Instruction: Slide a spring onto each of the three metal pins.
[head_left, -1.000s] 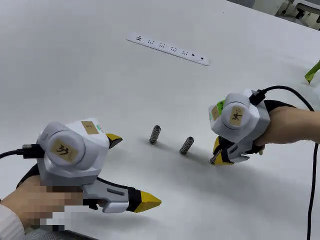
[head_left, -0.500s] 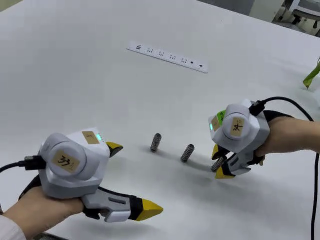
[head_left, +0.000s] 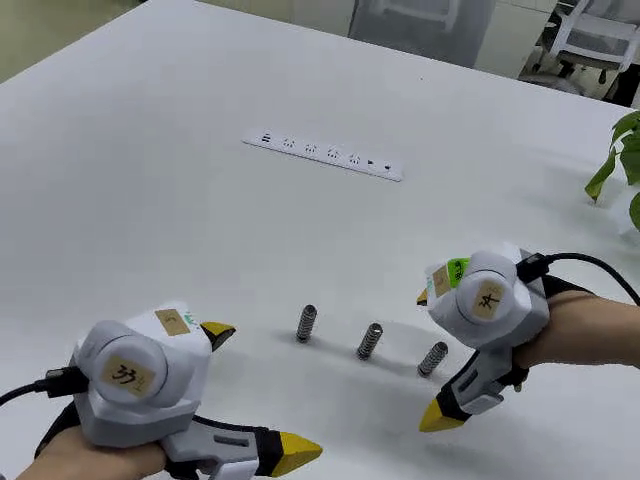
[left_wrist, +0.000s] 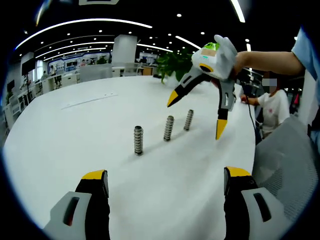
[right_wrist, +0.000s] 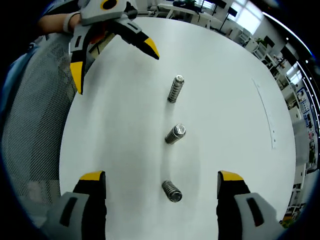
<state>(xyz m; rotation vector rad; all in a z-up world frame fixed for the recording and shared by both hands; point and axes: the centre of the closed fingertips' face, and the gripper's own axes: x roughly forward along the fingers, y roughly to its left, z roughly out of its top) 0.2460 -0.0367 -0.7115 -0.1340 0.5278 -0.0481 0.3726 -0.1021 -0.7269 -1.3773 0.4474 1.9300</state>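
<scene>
Hovering right gripper (right_wrist: 161, 176): jaws wide apart, holding nothing; nearest spring (right_wrist: 172, 190) seen between them.
Left gripper (left_wrist: 165, 174): jaws wide apart, empty, over the white table (head_left: 150, 200).
Springs: each on a pin; middle spring (right_wrist: 175, 134) and far spring (right_wrist: 175, 88) lined toward 12 o'clock in the right gripper view.
Power strip (head_left: 325, 155): 12 o'clock of the springs, well apart.

The grey coiled metal springs (head_left: 307, 323) hide the shafts of the silver metal pins (right_wrist: 179, 79). The green leafy plant (head_left: 630, 127) is cut by the head view's right edge.
</scene>
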